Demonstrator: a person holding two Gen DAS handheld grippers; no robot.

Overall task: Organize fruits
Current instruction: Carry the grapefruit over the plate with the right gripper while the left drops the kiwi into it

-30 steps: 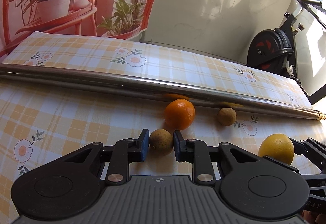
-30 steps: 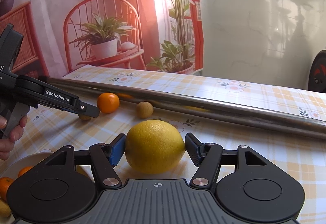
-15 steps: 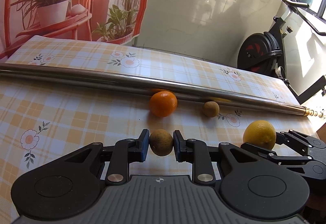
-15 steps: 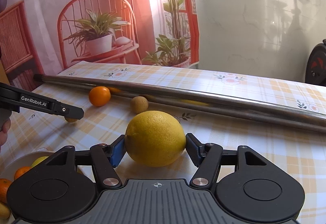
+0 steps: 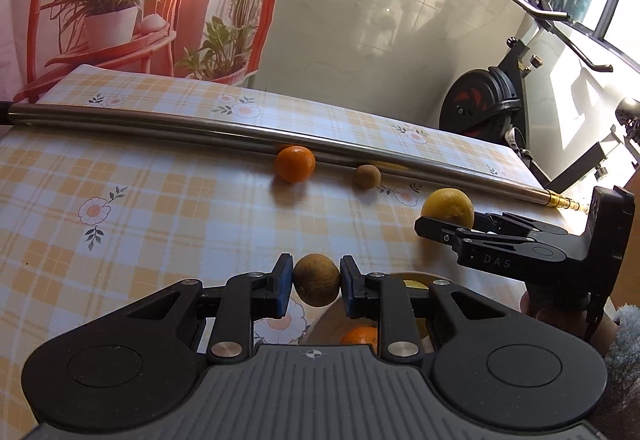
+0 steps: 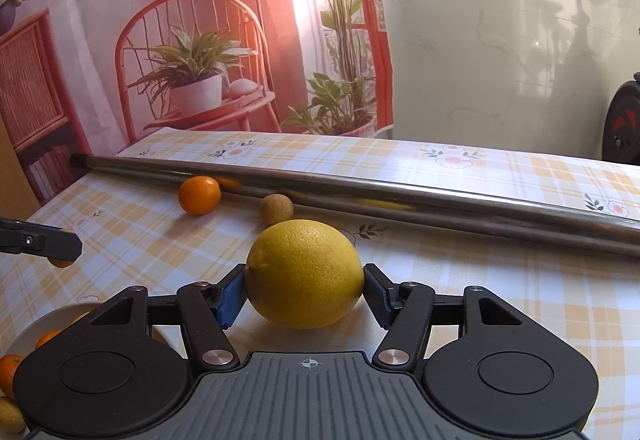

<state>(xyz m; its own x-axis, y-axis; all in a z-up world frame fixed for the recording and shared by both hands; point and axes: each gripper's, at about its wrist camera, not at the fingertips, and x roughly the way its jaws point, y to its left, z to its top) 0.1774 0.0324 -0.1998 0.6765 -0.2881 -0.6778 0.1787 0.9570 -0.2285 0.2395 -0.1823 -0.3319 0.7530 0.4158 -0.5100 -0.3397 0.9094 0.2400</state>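
Note:
My left gripper (image 5: 316, 280) is shut on a small brown round fruit (image 5: 316, 279) and holds it in the air above the near rim of a pale bowl (image 5: 320, 320). An orange fruit (image 5: 360, 336) lies in that bowl. My right gripper (image 6: 304, 280) stands around a big yellow lemon (image 6: 304, 272) that rests on the checked tablecloth; its jaws are closing and both pads touch the lemon's sides. In the left wrist view the right gripper (image 5: 444, 224) and lemon (image 5: 448, 204) show at the right.
A tangerine (image 5: 295, 163) and another small brown fruit (image 5: 366, 176) lie against a long steel pipe (image 5: 200, 124) across the table. The bowl (image 6: 40, 324) sits at the near left in the right wrist view. An exercise bike (image 5: 480, 108) stands beyond the table's right end.
The left gripper has risen off the cloth with the brown fruit and drawn back over the bowl. The right jaws have closed the gaps beside the lemon.

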